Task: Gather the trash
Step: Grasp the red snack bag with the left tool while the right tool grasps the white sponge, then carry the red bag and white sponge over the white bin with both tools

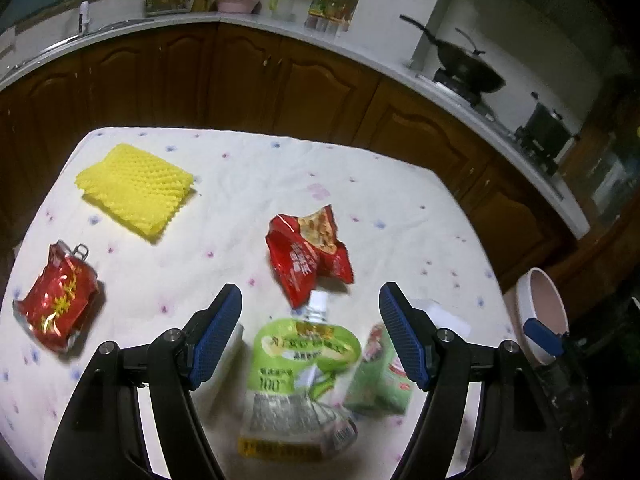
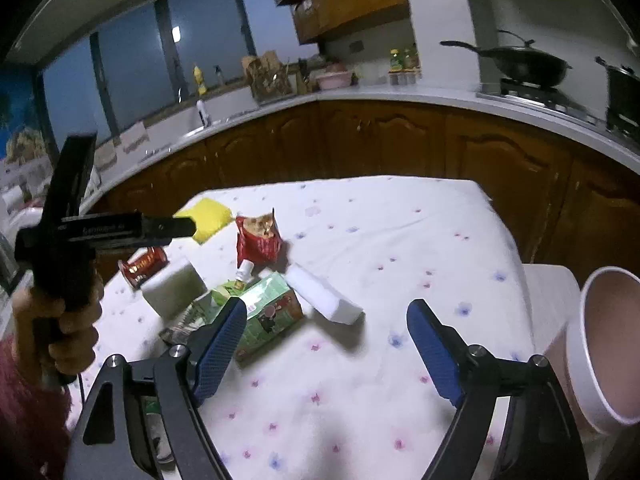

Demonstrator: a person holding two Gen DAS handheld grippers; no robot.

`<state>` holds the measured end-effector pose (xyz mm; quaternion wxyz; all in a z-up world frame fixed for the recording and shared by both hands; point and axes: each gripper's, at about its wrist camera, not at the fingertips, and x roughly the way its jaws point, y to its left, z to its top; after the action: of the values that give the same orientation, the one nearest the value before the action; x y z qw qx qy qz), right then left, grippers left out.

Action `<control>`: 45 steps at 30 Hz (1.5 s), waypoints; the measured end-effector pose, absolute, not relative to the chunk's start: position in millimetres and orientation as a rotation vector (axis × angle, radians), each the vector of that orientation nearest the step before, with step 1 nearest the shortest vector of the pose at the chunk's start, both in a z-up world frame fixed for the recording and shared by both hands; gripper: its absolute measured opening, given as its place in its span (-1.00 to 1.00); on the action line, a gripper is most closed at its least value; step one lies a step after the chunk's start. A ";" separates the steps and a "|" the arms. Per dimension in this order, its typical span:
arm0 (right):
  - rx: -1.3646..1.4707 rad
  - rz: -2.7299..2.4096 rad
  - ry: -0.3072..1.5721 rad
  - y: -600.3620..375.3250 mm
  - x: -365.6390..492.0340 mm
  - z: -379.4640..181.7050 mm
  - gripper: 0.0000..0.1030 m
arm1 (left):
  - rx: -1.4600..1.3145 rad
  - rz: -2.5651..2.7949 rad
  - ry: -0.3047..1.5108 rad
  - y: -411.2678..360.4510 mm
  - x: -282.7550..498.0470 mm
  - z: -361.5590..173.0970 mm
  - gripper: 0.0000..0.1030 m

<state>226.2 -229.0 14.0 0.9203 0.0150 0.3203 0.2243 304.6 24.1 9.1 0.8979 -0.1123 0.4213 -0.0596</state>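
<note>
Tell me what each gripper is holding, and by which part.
Nothing. The left gripper stands open above the green drink pouch; the right gripper is open over bare tablecloth.

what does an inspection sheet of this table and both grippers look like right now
surface: table under floral white cloth
job's things: yellow foam net, crushed red can, red snack bag, green pouch, green carton, two white blocks
clutter: nothing seen
grippers: left gripper open above the pouch; right gripper open, empty
cables: thin black lead below the hand
surroundings: white bin at table edge, wok on stove
</note>
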 end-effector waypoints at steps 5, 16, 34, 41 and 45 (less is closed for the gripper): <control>-0.017 0.487 0.697 -214.4 246.0 3.2 0.48 | -0.224 -0.121 0.907 23.0 330.7 0.3 0.40; -0.070 0.499 0.781 -199.9 281.5 -25.4 -0.32 | -0.225 -0.147 1.029 16.0 377.3 -36.8 -0.67; 0.137 0.417 0.667 -260.1 250.1 10.6 -0.41 | -0.236 -0.282 0.833 -2.7 332.5 23.6 -0.84; 0.174 0.372 0.641 -281.8 229.0 20.4 -0.41 | -0.232 -0.354 0.822 -28.1 305.9 32.5 -0.84; 0.195 0.347 0.627 -293.8 218.4 24.6 -0.41 | -0.215 -0.404 0.821 -47.6 293.0 35.0 -0.84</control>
<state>218.4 -293.8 24.6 0.9319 0.0951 0.3064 0.1694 293.0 -47.6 35.0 0.8916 -0.1035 0.3956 -0.1946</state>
